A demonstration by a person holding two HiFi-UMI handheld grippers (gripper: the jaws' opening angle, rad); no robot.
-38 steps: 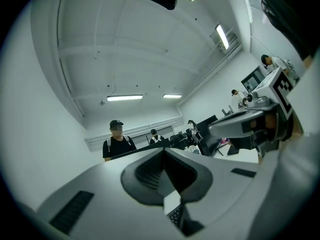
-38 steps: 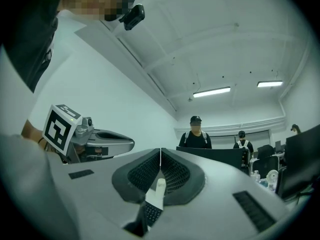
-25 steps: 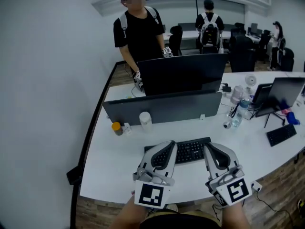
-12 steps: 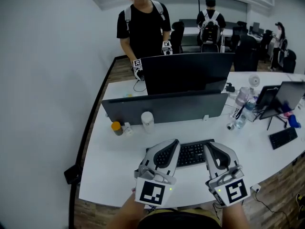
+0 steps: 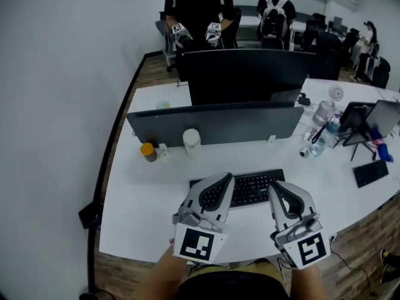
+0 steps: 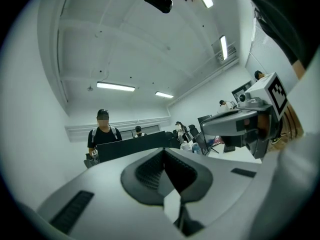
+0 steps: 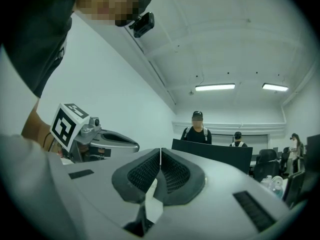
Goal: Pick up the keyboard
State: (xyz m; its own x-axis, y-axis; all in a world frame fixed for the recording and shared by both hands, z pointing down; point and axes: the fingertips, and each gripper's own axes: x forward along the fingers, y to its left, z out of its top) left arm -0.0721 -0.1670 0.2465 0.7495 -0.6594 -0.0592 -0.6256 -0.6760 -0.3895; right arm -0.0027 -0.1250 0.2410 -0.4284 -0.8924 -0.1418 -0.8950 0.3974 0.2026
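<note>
The left gripper [image 5: 224,181] and right gripper [image 5: 275,187] are hovering with jaws pressed together, holding nothing, each overlapping one end of the black keyboard [image 5: 250,190], which is lying flat on the white desk [image 5: 144,199] near the grey divider [image 5: 215,125]

The left claw [image 5: 225,179] and the right claw [image 5: 275,186] look alike. Each is a smooth pale-grey shell, broad at the back and narrowing toward the tip. Inside each tip sit dark, finely ribbed pads [image 7: 172,173] in a black recess. Narrow black slots [image 7: 252,210] mark the shell behind the pads. At the rear of each claw rides a white cube [image 5: 199,245] printed with a black square marker. Behind the claws, the person wears a dark short-sleeved top [image 7: 35,44], with a small black camera [image 7: 144,24] mounted at the head.
</note>
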